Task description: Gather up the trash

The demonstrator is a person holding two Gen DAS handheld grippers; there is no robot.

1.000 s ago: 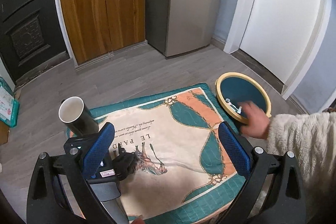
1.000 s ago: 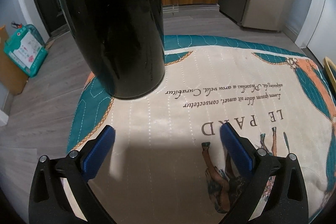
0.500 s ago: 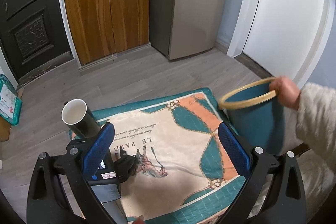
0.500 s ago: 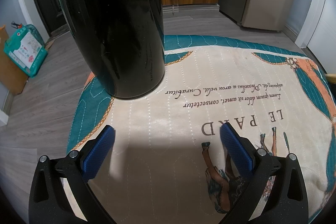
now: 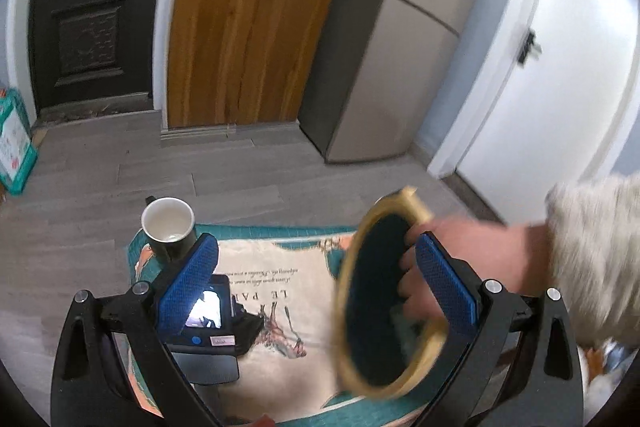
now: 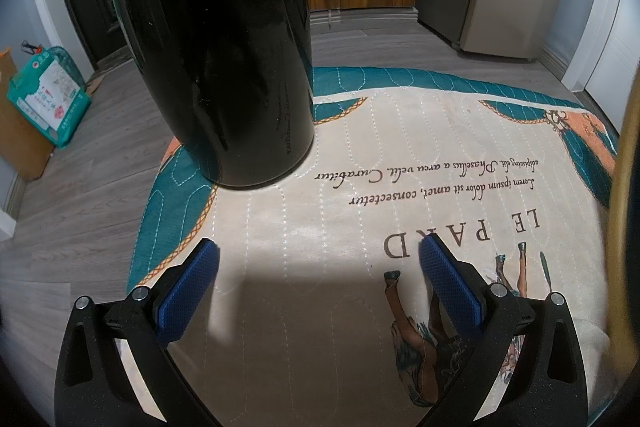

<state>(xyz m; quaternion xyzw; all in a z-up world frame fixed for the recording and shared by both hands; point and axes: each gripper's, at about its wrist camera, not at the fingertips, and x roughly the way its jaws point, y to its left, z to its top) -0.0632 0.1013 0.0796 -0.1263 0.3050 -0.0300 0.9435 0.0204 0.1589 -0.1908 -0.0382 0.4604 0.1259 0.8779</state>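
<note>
A hand in a fluffy pale sleeve holds a teal bin with a yellow rim, tipped so its mouth faces my left gripper. That gripper is open above the table, and the bin's rim sits just inside its right finger. No trash shows clearly inside the blurred bin. My right gripper is open and empty, low over the printed cloth. A black mug stands upright ahead of it. The bin's rim blurs past the right edge of the right wrist view.
The mug, white inside, stands at the cloth's far left corner. Near it, a camera body with a lit screen rests on the cloth. Beyond the table are grey floor, a wooden cupboard, a fridge, a white door and a green pack.
The hand lifted the bin from the floor at the table's right, brought it over the table and tipped it toward my left gripper. The left view tilted upward. The right gripper stayed put.
</note>
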